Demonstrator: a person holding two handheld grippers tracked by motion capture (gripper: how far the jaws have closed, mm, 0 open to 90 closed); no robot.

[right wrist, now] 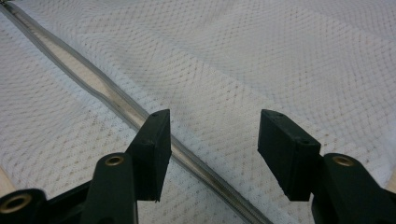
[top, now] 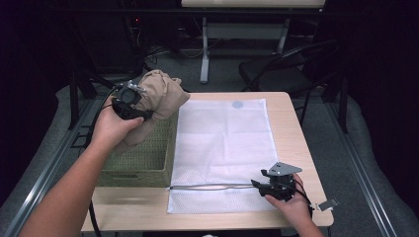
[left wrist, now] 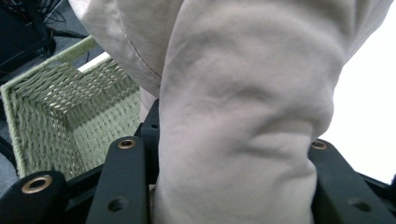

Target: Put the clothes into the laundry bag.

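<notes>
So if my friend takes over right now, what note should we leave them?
Left gripper: shut on the beige cloth, holding it up over the green basket.
Right gripper: open, jaws set astride the zipper at the near edge of the white mesh bag, which lies flat on the table.
Done: cloth lifted from the basket.
Left: probably open the bag at the zipper, put the cloth inside, zip it.
</notes>
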